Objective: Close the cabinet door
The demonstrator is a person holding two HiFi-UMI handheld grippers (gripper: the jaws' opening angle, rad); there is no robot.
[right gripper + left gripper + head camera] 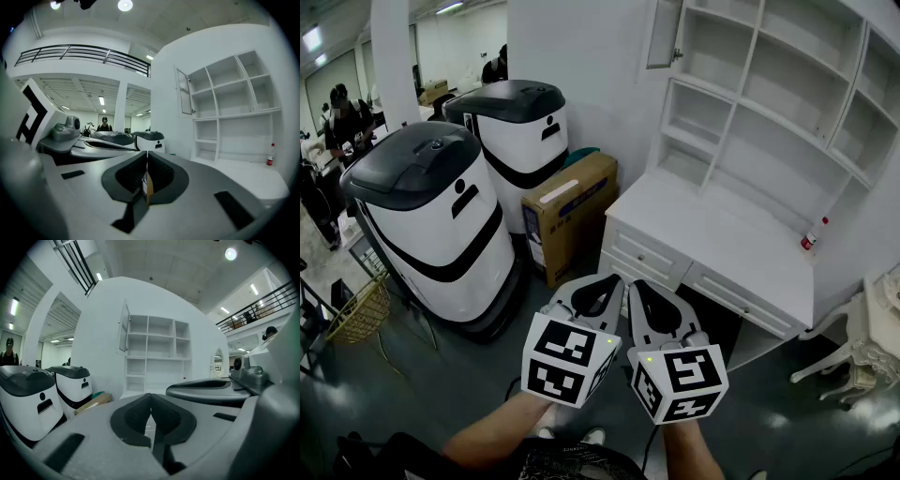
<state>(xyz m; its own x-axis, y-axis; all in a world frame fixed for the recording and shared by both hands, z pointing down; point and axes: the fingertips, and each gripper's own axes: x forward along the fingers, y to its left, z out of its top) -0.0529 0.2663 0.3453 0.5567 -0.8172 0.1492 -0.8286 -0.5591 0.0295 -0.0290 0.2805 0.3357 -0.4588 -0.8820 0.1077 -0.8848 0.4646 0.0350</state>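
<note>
The left gripper (606, 281) and the right gripper (637, 285) are held side by side, each with its jaws pressed together on nothing. Well beyond them, the cabinet door (664, 34) is seen swung open at the upper left corner of the white shelf unit (739, 105).

The right claw (146, 164) sits at 6 o'clock with jaws pressed together, the cabinet door (183, 92) stands open at 1 o'clock on the white shelf unit (229, 93), and a red-capped bottle (270, 154) stands upright on the surface (243, 176) at 3 o'clock.
</note>
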